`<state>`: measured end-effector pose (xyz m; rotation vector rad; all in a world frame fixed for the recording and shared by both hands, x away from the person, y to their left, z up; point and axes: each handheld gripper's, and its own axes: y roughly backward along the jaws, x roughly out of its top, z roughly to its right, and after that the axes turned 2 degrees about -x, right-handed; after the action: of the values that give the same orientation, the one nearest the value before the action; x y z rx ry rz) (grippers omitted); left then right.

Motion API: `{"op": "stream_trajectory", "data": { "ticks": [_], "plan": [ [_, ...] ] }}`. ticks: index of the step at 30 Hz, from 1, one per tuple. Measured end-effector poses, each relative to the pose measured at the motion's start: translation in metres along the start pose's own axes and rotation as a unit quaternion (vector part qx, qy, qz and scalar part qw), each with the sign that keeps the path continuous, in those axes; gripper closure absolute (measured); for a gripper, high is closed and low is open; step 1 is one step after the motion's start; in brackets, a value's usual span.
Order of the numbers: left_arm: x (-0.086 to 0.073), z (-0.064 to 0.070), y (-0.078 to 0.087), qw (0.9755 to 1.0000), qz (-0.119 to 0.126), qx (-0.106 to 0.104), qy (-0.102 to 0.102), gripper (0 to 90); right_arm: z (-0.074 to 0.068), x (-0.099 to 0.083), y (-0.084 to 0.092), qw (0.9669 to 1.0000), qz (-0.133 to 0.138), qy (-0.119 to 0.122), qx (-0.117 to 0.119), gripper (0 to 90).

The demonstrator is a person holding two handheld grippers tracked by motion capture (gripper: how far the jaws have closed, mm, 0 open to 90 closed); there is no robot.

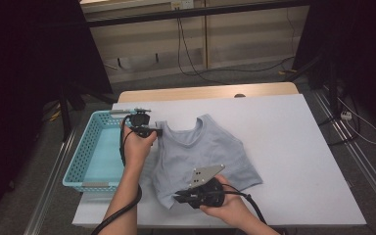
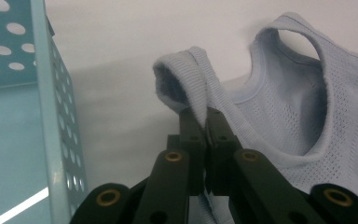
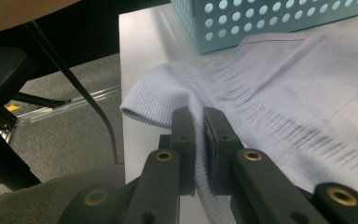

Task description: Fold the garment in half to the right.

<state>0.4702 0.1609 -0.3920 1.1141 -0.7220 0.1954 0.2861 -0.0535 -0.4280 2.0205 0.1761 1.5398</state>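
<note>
A light blue sleeveless knit top [image 1: 206,154] lies flat on the white table [image 1: 293,147]. My left gripper [image 1: 157,131] is shut on the top's left shoulder strap [image 2: 193,79], which folds up over the closed jaws. My right gripper [image 1: 178,197] is shut on the ribbed bottom hem [image 3: 168,100] near the table's front edge; the knit bunches between the pads. In the right gripper view the hem corner curls beside the table edge.
A turquoise perforated basket [image 1: 95,152] stands at the table's left edge, close beside the left hand and the top [image 2: 307,107]. Black cables trail from both grippers off the front. A wooden strip [image 1: 205,91] runs along the table's back edge.
</note>
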Motion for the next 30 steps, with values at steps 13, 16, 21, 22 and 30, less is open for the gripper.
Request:
{"op": "stream_trajectory", "data": {
  "ticks": [13, 16, 21, 22, 30],
  "plan": [
    [0.003, -0.001, 0.007, 1.0, -0.001, 0.002, 0.004, 87.8, -0.001, 0.002, 0.003, 0.9999, 0.01, -0.003, 0.002, 84.3],
    [0.003, -0.003, 0.008, 0.9999, -0.005, 0.004, 0.009, 87.8, -0.001, 0.003, 0.005, 0.9999, 0.016, -0.005, 0.002, 84.3],
    [0.002, -0.003, 0.006, 0.9999, -0.006, 0.008, 0.012, 87.8, -0.001, 0.002, 0.007, 0.9998, 0.02, -0.007, 0.003, 84.3],
    [0.002, -0.002, 0.005, 0.9999, -0.008, 0.01, 0.011, 87.8, -0.001, 0.002, 0.007, 0.9997, 0.021, -0.006, 0.002, 84.3],
    [0.005, 0.002, 0.001, 0.9998, -0.01, 0.008, 0.013, 87.8, 0.001, 0.002, 0.015, 0.9994, 0.032, -0.013, -0.002, 84.2]
  ]
}}
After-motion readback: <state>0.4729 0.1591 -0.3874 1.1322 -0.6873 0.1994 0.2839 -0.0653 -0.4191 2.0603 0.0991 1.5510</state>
